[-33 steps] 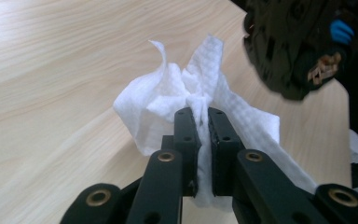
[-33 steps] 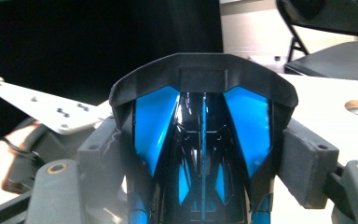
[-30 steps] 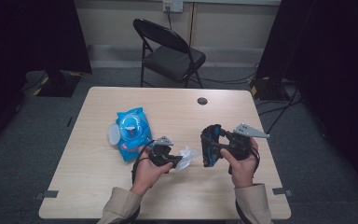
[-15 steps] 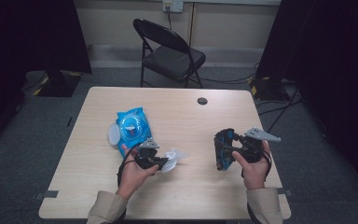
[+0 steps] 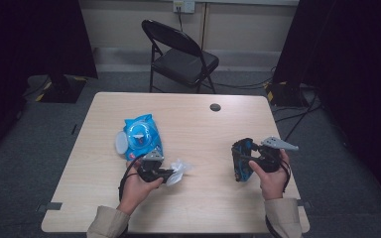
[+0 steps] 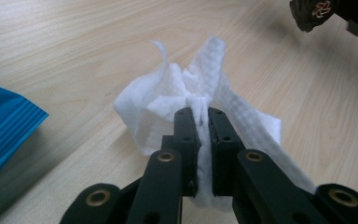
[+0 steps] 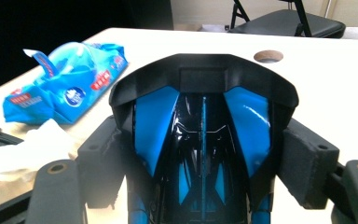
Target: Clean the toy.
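The left gripper (image 6: 199,128) has its jaws pressed together on a crumpled white wipe (image 6: 168,100), which rests on the table (image 5: 198,124) just in front of the left hand. The right gripper (image 7: 205,154) clamps a black and blue toy car (image 7: 203,121) across its body, its long axis running up along the jaws, off the wipe's right side and apart from it. Beyond the wipe lies a blue wipes pack (image 5: 141,135). Likely next: bring wipe and car together.

A soft, quilted white wipe (image 6: 200,107) is lying on the matt, pale wood-grain table (image 5: 198,124), while a glossy blue-and-black plastic toy (image 7: 203,140) and a shiny crinkled blue plastic wipes pack (image 7: 67,81) are catching light.
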A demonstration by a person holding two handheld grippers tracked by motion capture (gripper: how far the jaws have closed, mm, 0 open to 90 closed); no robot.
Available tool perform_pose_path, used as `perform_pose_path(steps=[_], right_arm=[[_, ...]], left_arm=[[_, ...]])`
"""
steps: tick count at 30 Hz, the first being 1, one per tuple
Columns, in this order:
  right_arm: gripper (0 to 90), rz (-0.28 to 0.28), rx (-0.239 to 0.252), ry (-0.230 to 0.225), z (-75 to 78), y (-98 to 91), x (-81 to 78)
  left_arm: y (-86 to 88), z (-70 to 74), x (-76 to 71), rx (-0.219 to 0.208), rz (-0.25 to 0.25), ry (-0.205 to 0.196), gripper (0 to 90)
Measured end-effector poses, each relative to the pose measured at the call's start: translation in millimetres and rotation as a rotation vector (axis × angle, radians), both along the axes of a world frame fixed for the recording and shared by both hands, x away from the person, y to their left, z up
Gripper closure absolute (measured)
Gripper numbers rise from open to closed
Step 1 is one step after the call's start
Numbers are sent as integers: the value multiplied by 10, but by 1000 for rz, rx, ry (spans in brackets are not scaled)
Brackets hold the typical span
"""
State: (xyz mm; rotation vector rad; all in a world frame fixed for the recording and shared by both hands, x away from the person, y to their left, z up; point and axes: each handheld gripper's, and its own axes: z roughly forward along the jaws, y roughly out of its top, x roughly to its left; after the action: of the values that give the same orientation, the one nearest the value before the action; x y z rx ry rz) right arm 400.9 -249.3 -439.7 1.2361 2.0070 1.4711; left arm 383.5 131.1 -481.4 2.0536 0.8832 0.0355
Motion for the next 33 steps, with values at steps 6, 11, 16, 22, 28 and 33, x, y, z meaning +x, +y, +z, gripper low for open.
perform_pose_path(steps=[6,11,16,22,28,33], right_arm=[[257,-3,-29,24,-80,41,84],[256,-3,-37,35,-136,74,147],[256,-6,-48,37,-152,123,202],[256,-13,-44,50,-203,161,278],[255,-6,-79,69,-260,248,368],[255,-7,-97,91,-316,308,445]], left_arm=[[5,-45,-2,-6,-1,4,839],[16,-65,2,-10,-4,7,838],[9,-94,-3,-13,-8,9,837],[5,-133,-11,-12,-11,9,835],[18,-156,-12,-6,-16,5,832],[17,-153,-7,-2,-17,3,832]])
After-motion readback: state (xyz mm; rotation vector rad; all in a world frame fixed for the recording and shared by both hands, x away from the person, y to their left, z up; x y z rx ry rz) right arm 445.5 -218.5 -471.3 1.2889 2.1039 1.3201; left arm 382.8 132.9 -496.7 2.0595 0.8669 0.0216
